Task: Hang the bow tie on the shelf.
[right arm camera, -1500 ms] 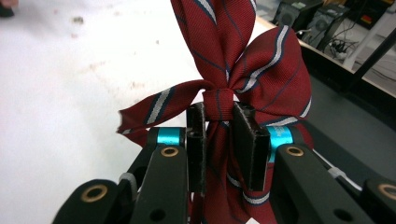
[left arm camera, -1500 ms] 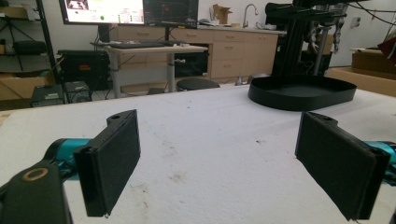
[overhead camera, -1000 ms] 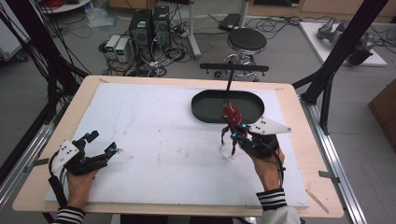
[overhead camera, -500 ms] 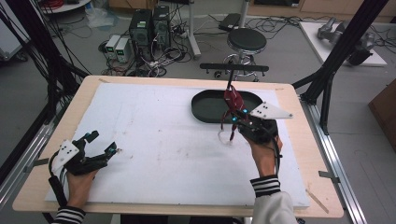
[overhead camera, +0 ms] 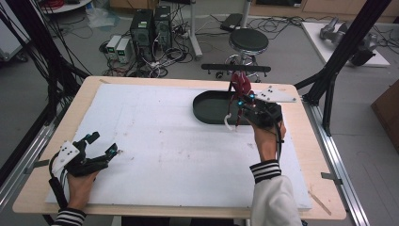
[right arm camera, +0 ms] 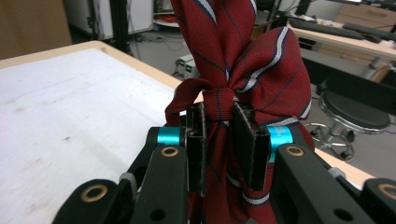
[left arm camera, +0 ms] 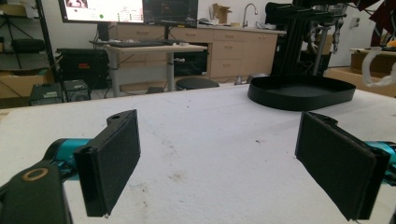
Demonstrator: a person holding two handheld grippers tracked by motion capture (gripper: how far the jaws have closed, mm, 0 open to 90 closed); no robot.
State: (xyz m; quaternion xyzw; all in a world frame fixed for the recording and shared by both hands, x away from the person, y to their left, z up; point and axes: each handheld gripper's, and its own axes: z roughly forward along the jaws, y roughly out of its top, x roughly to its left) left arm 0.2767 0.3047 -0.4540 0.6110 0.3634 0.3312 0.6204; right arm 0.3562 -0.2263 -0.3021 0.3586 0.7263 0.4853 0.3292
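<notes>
1. My right gripper (overhead camera: 239, 101) hangs over the near right part of the black tray (overhead camera: 207, 106), its jaws pinching a red striped tie (right arm camera: 243, 70).
2. The tie is bunched and knotted; the bundle rises above my jaws, over the tray's far right rim, clear of the counter (overhead camera: 155, 141).
3. A white strip (overhead camera: 228, 121) dangles below that gripper, at the tray's near rim.
4. My left gripper (overhead camera: 101, 153) rests on the counter, well apart from the tray, towards the near left corner.
5. Its jaws stand spread wide with bare counter between them, pointing towards the tray (left arm camera: 299, 91).
</notes>
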